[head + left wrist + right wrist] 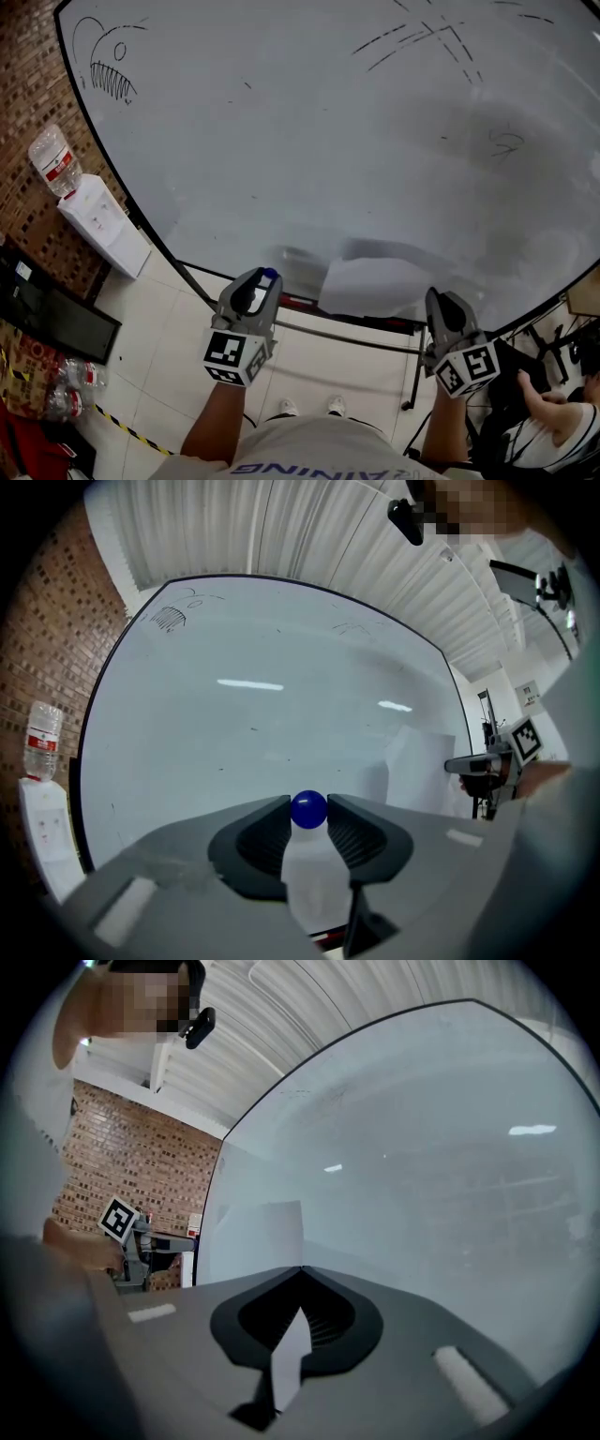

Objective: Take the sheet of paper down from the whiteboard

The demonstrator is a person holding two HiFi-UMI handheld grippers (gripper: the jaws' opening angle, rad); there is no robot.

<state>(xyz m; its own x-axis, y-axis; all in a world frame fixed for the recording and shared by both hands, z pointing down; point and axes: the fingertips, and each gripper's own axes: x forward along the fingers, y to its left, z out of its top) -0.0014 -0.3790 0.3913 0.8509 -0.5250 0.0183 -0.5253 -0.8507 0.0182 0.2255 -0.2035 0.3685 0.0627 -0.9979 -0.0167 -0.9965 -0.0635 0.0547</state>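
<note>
Left gripper [265, 277] pinches a small blue ball [308, 809] between well-parted jaws. Right gripper [436, 297], at its three o'clock, is closed tight on the edge of the sheet of paper [367, 286], low before the whiteboard [309, 141].

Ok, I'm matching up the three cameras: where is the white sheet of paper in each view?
Head view: the white sheet of paper sits low centre, between left gripper and right gripper.
Left gripper view: right of middle.
Right gripper view: left of centre, its edge in the shut jaws.
Shared landmark: the large white whiteboard behind it.
</note>
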